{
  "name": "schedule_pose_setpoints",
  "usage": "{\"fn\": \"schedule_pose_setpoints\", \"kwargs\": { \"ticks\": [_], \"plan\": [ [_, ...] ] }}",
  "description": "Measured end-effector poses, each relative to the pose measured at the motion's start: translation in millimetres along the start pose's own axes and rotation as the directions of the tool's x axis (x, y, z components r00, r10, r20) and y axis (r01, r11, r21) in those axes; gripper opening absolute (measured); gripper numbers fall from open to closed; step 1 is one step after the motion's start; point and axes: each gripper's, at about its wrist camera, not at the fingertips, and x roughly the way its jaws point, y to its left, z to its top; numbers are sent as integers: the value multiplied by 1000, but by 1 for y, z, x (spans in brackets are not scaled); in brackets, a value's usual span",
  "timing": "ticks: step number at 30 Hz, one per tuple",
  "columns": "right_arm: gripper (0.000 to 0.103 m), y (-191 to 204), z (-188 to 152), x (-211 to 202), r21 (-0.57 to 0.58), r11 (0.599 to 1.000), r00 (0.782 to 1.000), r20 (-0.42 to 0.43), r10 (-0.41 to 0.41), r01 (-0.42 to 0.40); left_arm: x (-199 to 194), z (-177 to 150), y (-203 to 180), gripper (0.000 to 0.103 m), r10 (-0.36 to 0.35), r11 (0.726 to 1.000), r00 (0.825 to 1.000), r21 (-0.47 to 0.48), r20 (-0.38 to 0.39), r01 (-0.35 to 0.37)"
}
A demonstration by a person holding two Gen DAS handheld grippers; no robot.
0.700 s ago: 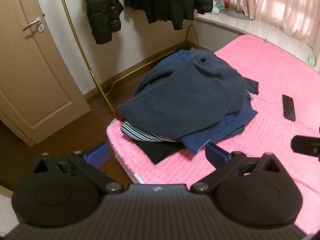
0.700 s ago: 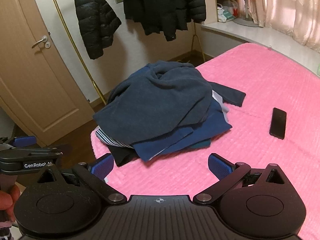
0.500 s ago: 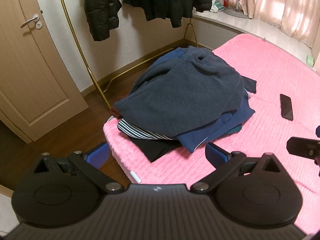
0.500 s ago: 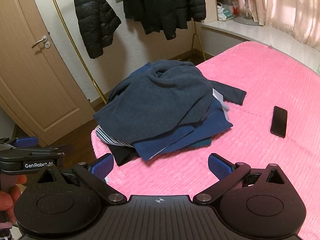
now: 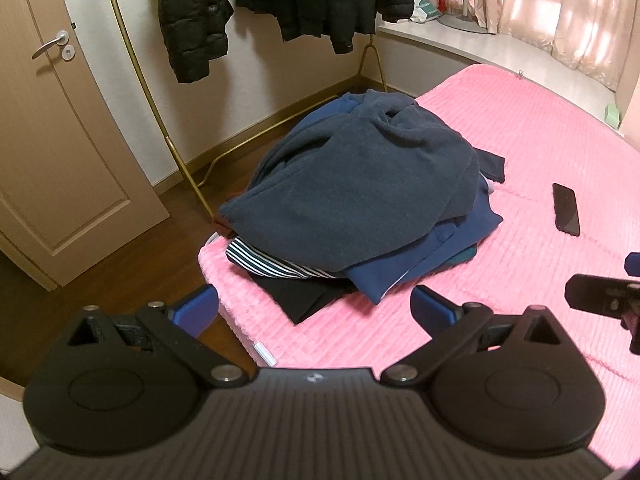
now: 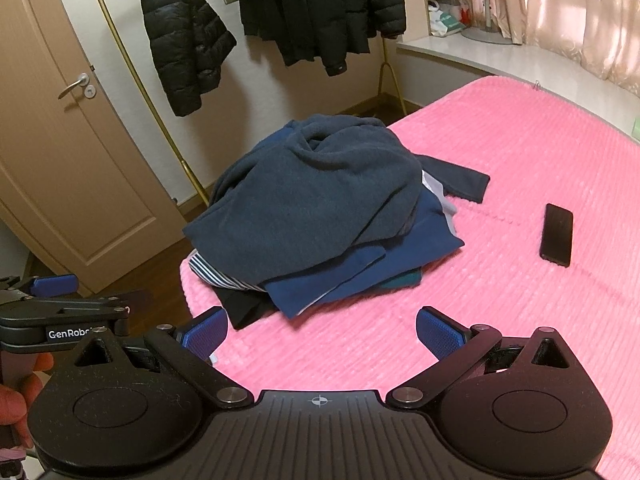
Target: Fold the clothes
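A heap of clothes lies on the near corner of a pink bed [image 5: 532, 128] [image 6: 520, 152]. On top is a dark navy fleece [image 5: 360, 192] [image 6: 312, 204]. Under it are a blue garment [image 5: 424, 264] [image 6: 360, 276], a striped shirt [image 5: 268, 262] [image 6: 216, 274] and a black piece [image 5: 304, 300] [image 6: 240, 308]. My left gripper [image 5: 314, 310] is open and empty, short of the heap. My right gripper [image 6: 322, 330] is open and empty, also short of it. The left gripper shows at the left edge of the right wrist view [image 6: 60, 312].
A black phone [image 5: 566, 208] [image 6: 556, 234] lies on the bed right of the heap. A gold clothes rack [image 5: 160, 120] with black jackets [image 6: 180, 36] stands by the wall behind. A door [image 5: 52, 120] is at left, with wooden floor below the bed corner.
Both grippers have drawn back and risen a little, so the heap sits farther off and higher in both views. Both stay open.
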Motion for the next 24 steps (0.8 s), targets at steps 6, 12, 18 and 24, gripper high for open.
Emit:
{"fn": "schedule_pose_setpoints", "kwargs": {
  "ticks": [6,12,18,24],
  "plan": [
    [103,-1,-3,0,0,1000,1000,-1,1,-1,0,-1,0,101,-1,1000,1000,0,-2,1],
    [103,-4,-3,1,5,1000,1000,-3,1,-1,2,-1,-2,101,1,1000,1000,1,-1,-1],
    [103,-5,-4,1,11,1000,1000,-6,-2,2,4,-3,-5,101,-1,1000,1000,2,-6,1],
    [103,-8,-4,1,20,1000,1000,-9,-7,7,6,-2,-8,101,-12,1000,1000,7,-14,12]
  ]
}}
